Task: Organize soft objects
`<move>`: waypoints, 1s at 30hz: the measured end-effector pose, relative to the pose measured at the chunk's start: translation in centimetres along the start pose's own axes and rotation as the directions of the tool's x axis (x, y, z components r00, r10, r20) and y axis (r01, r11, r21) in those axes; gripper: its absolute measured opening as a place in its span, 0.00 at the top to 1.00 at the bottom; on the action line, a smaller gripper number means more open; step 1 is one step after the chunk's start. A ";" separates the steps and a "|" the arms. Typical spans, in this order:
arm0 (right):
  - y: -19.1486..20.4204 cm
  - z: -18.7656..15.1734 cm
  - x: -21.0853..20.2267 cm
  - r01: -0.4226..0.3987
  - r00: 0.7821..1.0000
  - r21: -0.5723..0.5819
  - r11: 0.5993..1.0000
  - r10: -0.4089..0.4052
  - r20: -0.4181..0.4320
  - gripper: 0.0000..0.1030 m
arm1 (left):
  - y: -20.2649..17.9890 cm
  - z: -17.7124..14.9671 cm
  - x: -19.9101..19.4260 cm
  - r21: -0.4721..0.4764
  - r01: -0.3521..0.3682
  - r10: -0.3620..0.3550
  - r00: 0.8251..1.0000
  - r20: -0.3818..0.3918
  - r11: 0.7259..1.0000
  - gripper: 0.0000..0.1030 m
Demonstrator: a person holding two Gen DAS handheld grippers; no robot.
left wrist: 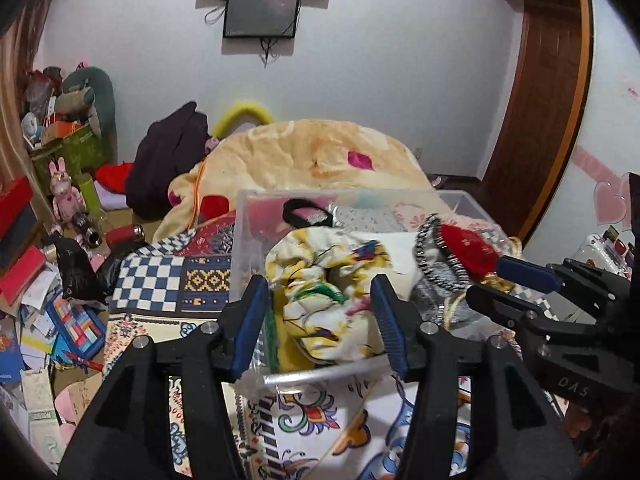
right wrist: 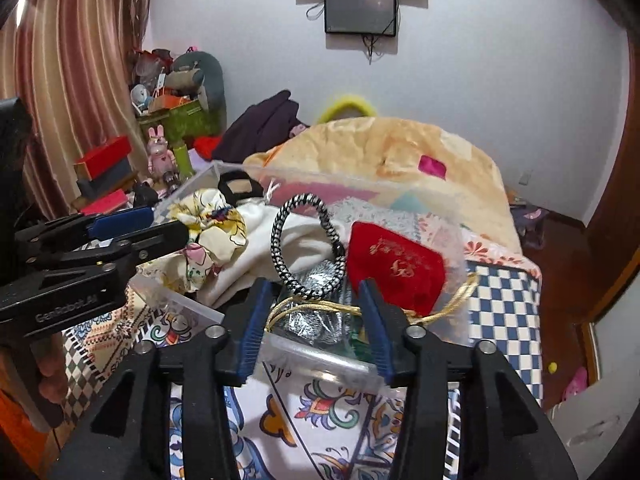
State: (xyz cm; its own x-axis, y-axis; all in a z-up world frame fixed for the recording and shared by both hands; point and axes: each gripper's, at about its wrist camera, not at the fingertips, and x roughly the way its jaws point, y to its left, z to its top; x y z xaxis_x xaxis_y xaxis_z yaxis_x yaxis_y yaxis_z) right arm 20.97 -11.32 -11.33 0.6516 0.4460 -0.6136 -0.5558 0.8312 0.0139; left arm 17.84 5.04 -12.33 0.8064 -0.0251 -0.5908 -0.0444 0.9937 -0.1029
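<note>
Lying across the bed [right wrist: 500,300]: a patterned spread in blue checks and scrolls, with a peach blanket [left wrist: 312,156] heaped behind and a dark screen [right wrist: 360,10] hanging on the white wall.

Sitting on that spread, a clear plastic bin [left wrist: 244,236], filling with soft things. Bunching at its near left side, a yellow floral cloth [left wrist: 324,296]. Leaning upright in the middle, a black-and-white braided ring [right wrist: 308,244], resting against a cream cloth [right wrist: 276,248]. Lying just right of the ring, a red embroidered pouch [right wrist: 394,268], its gold cord [right wrist: 316,308] looping over something silvery below. Showing at the bin's far side, a black band [left wrist: 304,212].

Hovering over the bin's near rim, the left claw [left wrist: 320,316], spread wide with the floral cloth lying between its blue pads, gripping nothing.

Hanging likewise at the bin's right end, the right claw [right wrist: 316,320], also gaping wide, framing the cord and the silvery bundle without closing on either.

Crowding the floor at far left, boxes, papers and a pink rabbit toy [left wrist: 64,196].
</note>
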 end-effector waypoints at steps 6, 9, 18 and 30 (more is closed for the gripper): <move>-0.6 1.1 -4.0 -0.002 0.996 0.013 1.000 0.001 0.086 0.58 | -1.1 1.6 -4.7 0.025 0.022 -0.024 0.994 0.110 0.999 0.48; -0.6 2.0 -6.8 -0.007 0.988 0.019 1.000 0.004 0.151 0.58 | -2.0 2.6 -7.9 0.041 0.031 -0.038 0.982 0.183 0.999 0.48; 0.1 3.6 -14.6 -0.035 0.939 0.018 0.999 0.027 0.342 0.54 | -4.0 4.0 -15.8 0.087 0.033 -0.062 0.930 0.362 0.996 0.38; 1.1 3.1 -18.6 -0.038 0.888 0.023 0.999 0.024 0.460 0.23 | -4.7 3.4 -20.1 0.086 0.016 -0.053 0.892 0.450 0.996 0.09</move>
State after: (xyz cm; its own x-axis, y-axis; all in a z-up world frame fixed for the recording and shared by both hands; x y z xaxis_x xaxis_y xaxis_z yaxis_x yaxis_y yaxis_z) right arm 9.82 -17.72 2.53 0.8027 0.5682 -0.1812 -0.5685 0.8208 0.0555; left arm 3.82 1.22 2.73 0.9865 -0.0263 -0.1614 0.0195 0.9989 -0.0435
